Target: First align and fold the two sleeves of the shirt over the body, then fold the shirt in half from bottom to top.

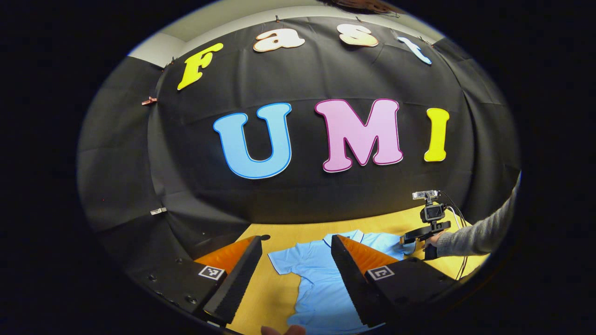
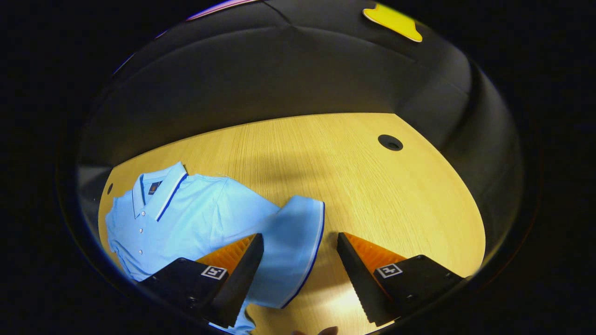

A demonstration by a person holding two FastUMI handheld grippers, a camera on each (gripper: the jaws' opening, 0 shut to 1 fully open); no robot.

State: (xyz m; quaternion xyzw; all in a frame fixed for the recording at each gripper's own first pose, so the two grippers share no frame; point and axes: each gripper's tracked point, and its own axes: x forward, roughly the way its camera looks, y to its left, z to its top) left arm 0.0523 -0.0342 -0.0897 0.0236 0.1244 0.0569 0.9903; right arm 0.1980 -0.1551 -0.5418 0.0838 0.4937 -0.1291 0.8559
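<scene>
Shirt [image 2: 186, 214] lies flat on table [image 2: 372, 186]; left tool [image 1: 298, 274] and right tool [image 2: 300, 274] both gape, empty.

The shirt [image 2: 186, 218] is lying flat on the counter [image 2: 326, 158], collar toward the booth wall. In my right gripper view, one sleeve [image 2: 291, 251] is stretching out between the spread fingers of my right hand-held gripper [image 2: 300, 274], with the body lying to its left and a round hole [image 2: 390, 142] sitting in the counter farther back on the right. In my left gripper view, my left hand-held gripper [image 1: 293, 279] is hovering before the shirt, with my other hand [image 1: 433, 239] at its far right side.
</scene>
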